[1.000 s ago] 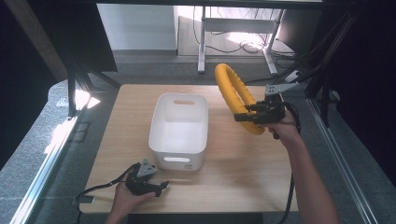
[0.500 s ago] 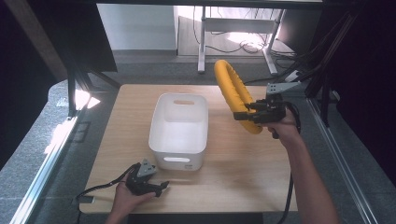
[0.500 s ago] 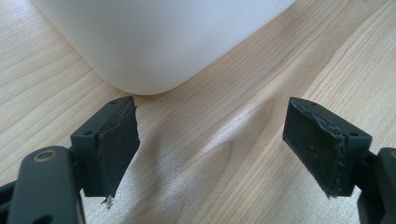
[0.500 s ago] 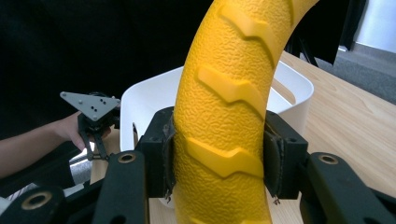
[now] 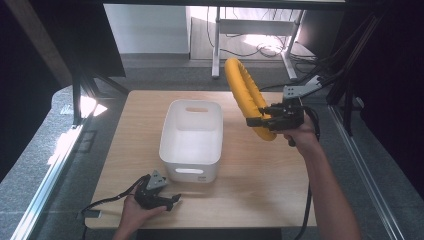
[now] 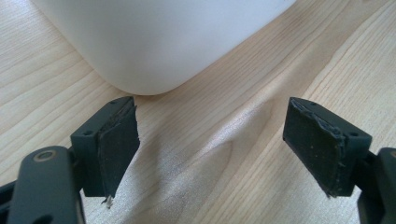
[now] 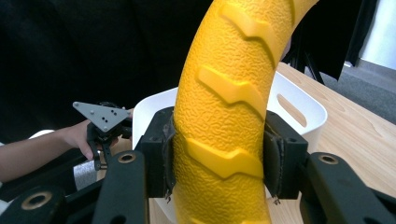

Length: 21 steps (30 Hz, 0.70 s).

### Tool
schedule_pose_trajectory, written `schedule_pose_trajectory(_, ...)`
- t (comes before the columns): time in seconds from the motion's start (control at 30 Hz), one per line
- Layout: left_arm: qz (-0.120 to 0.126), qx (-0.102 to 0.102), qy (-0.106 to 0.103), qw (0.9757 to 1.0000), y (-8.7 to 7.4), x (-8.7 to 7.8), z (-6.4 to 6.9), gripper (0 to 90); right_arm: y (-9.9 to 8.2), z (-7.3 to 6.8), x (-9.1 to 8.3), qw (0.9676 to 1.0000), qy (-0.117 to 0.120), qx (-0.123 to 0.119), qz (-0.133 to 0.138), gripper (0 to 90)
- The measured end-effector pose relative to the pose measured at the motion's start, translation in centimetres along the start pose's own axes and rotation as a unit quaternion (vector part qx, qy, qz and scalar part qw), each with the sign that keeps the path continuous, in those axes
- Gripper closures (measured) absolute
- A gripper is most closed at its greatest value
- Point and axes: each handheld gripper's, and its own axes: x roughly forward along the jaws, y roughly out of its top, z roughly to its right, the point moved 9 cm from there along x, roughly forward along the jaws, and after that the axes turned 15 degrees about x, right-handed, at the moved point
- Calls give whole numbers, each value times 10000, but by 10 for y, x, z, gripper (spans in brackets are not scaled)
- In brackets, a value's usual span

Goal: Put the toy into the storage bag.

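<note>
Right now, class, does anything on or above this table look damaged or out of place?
Yes: the rubber pads on the left tool look frayed and torn at their edges. The yellow ring is held upright, and the white bin sits straight.

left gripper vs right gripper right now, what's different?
The left gripper rests low on the table near the white bin; the right gripper is raised beside the bin. The left gripper's jaws stand open with only bare wood between them; the right gripper is shut on the yellow ring, holding it upright. Both have black jaws and a grey three-cornered plate on top.
</note>
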Motion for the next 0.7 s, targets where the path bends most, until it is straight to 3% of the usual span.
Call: schedule_pose_trajectory(0.7,-7,14,4,10000,0,0,0,185,9,-20,10,9996,216,-139,145,516)
